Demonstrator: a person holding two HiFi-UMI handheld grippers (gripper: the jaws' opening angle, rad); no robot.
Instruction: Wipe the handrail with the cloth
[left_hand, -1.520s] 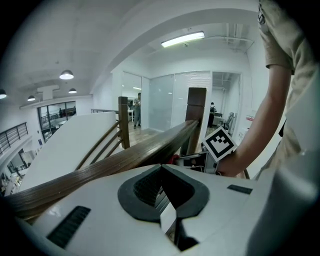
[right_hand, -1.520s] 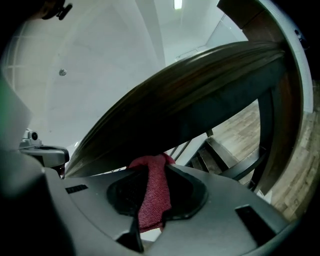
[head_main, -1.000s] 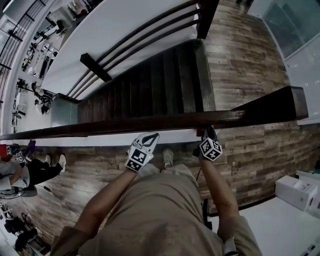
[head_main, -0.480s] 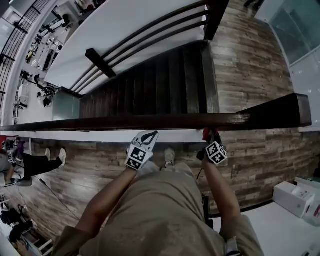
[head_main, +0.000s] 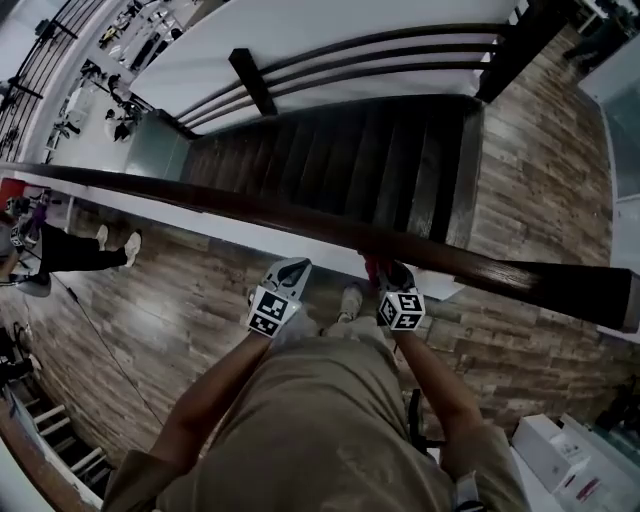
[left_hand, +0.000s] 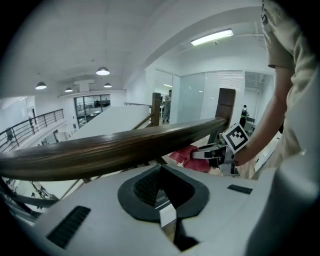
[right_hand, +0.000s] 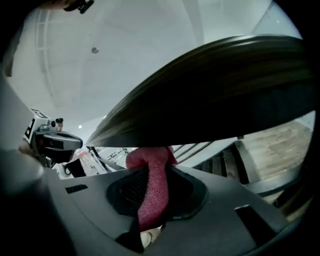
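Handrail (head_main: 250, 208): dark wood, above stairs (head_main: 340, 160). Cloth (right_hand: 151, 187): red, pinched in right gripper (head_main: 387, 270), held against the rail (its lower edge). Left gripper (head_main: 290, 270): jaws pressed together, empty, near the rail.

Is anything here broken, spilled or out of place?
Nothing stands out. The handrail looks unbroken, and the red cloth is clamped in the right gripper, bunched up close under the rail.
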